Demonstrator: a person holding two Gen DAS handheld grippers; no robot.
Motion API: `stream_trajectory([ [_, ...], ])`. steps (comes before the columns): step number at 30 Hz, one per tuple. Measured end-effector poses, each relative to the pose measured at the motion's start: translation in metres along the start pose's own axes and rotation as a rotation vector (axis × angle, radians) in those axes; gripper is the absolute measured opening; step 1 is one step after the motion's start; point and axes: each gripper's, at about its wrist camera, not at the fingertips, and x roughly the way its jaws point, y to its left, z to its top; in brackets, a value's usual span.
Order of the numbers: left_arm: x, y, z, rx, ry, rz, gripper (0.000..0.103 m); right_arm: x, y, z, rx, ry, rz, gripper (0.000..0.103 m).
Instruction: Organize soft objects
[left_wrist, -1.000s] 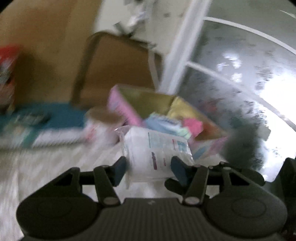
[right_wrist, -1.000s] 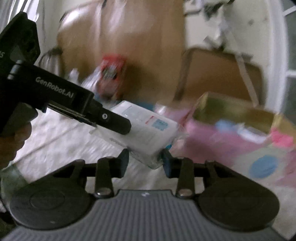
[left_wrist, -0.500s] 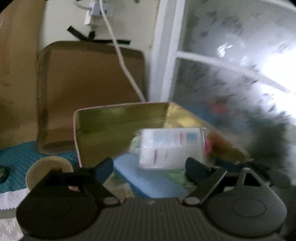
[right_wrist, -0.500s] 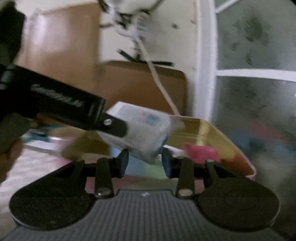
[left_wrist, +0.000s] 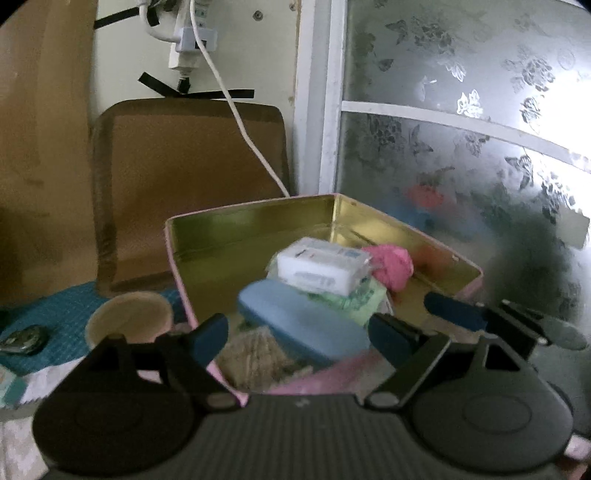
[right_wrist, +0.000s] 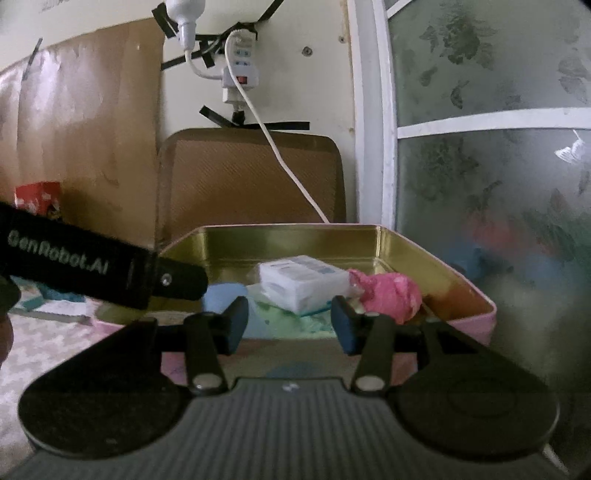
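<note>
A white tissue pack (left_wrist: 321, 267) (right_wrist: 303, 280) lies inside the pink tin (left_wrist: 258, 229) (right_wrist: 406, 251) with the gold lining, on top of a green pack (left_wrist: 354, 299). A pink soft bundle (left_wrist: 391, 266) (right_wrist: 388, 291) sits to its right and a blue case (left_wrist: 295, 321) to its front left. My left gripper (left_wrist: 301, 336) stands wide open at the tin's near edge, holding nothing. The jaws of my right gripper (right_wrist: 290, 323) are opening; the tissue pack lies beyond its fingertips, free of the pads.
A paper cup (left_wrist: 129, 321) stands left of the tin on a teal mat (left_wrist: 66, 314). Behind are a brown board (left_wrist: 184, 184), a hanging white cable (left_wrist: 240, 122) and a frosted window (left_wrist: 461, 147) on the right. A red box (right_wrist: 37, 195) is at far left.
Both grippers carried the tissue pack over to the tin. The left one let go first, then the right spread its fingers, and the pack now rests inside the tin.
</note>
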Motion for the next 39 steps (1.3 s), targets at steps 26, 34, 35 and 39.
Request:
stream_trajectory([
  [26, -0.066, 0.074, -0.078, -0.153, 0.065, 0.174, 0.096, -0.044, 0.045, -0.012, 0.247, 0.078, 0.060, 0.059],
  [34, -0.072, 0.088, -0.098, -0.140, 0.064, 0.228, 0.098, -0.050, 0.060, -0.011, 0.280, 0.077, 0.067, 0.064],
  [35, -0.073, 0.090, -0.100, -0.137, 0.064, 0.238, 0.098, -0.049, 0.062, -0.011, 0.285, 0.085, 0.070, 0.065],
  [39, -0.077, 0.101, -0.106, -0.134, 0.068, 0.274, 0.098, -0.044, 0.066, -0.013, 0.286, 0.109, 0.091, 0.065],
])
